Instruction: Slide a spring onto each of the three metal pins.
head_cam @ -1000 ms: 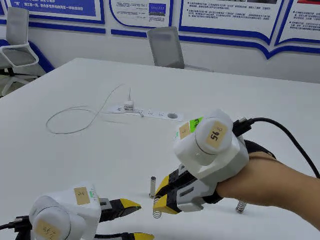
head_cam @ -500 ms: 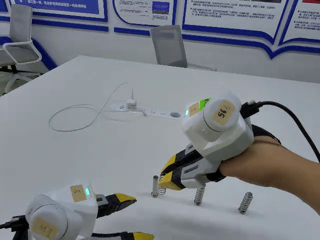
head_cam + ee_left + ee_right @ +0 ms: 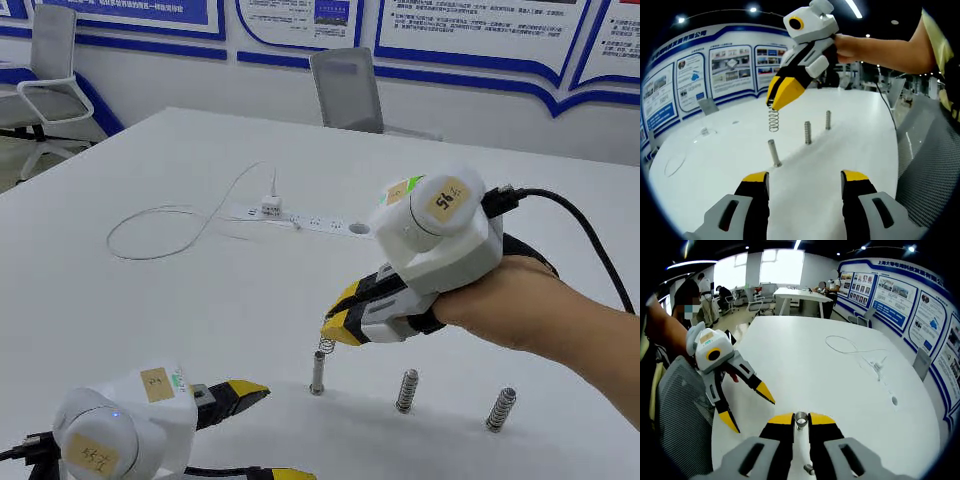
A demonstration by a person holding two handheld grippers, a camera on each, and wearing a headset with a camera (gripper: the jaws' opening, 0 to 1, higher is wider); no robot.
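White tabletop (image 3: 150,330) carries 3 upright metal pins in a row near the person's edge. At the left end of that row in the head view stands the bare pin (image 3: 317,372) (image 3: 773,152). Beside it, the second pin (image 3: 406,390) (image 3: 808,132) and the third pin (image 3: 501,408) (image 3: 828,120) each already wear a coil. The right gripper (image 3: 335,330) (image 3: 782,95) (image 3: 801,420), held in a hand (image 3: 500,305), has its yellow-tipped jaws pinched together on the upper end of the loose spring (image 3: 326,345) (image 3: 773,119) (image 3: 801,418). The spring hangs from the tips directly over the bare pin. In the left gripper view its lower end sits just above the pin's top with a small gap, so it is not yet threaded on. In the right gripper view the spring appears end-on as a small ring clamped between the 2 jaw tips. The left gripper (image 3: 270,432) (image 3: 805,176) (image 3: 751,411) is low and close to the person, to the left of the pins. Its jaws are spread wide with nothing between them, and they point toward the bare pin. Farther back on the table lies a white power strip (image 3: 310,222), and a grey chair (image 3: 350,90) stands behind the far edge.
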